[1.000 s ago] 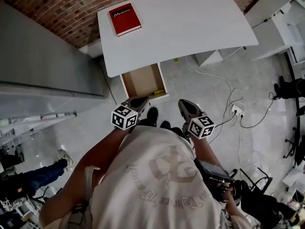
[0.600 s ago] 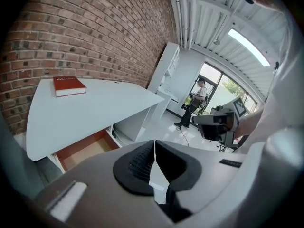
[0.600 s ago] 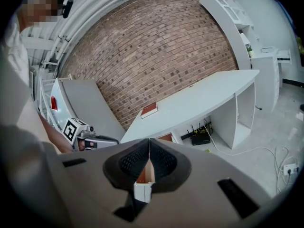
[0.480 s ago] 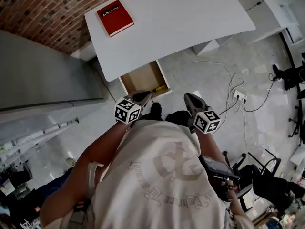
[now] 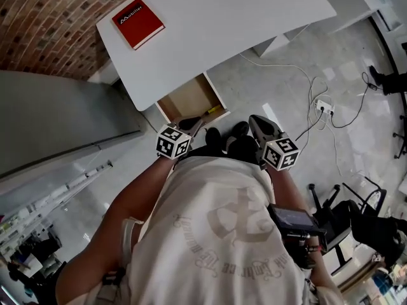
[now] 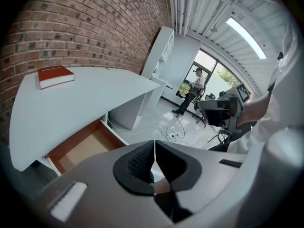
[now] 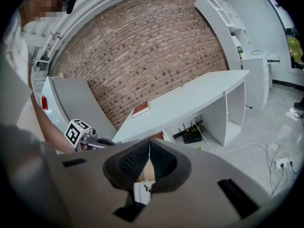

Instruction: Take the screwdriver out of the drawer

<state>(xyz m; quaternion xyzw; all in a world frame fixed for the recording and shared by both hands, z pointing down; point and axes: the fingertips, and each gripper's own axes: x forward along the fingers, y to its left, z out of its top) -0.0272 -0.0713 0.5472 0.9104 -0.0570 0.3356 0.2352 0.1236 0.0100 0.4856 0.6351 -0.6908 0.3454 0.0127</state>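
The drawer (image 5: 189,99) stands pulled out under the white desk (image 5: 241,18). A yellow-handled screwdriver (image 5: 213,112) lies at its front right corner. My left gripper (image 5: 196,123) is shut and empty, its tips just over the drawer's front edge, close to the screwdriver. My right gripper (image 5: 255,121) is to the right of the drawer above the floor, also shut and empty. In the left gripper view the shut jaws (image 6: 154,148) point past the drawer (image 6: 78,148); the screwdriver is hidden there. The right gripper view shows its closed tips (image 7: 149,147) and the left gripper (image 7: 78,132).
A red book (image 5: 137,23) lies at the desk's far left corner. A grey cabinet (image 5: 57,119) flanks the drawer on the left. Cables and a power strip (image 5: 324,105) trail over the floor to the right. A person (image 6: 194,87) stands far off by the windows.
Both grippers have sunk toward the drawer, the left one more, so its tips now reach the drawer's front. The desk and book have slid up and left in the head view.
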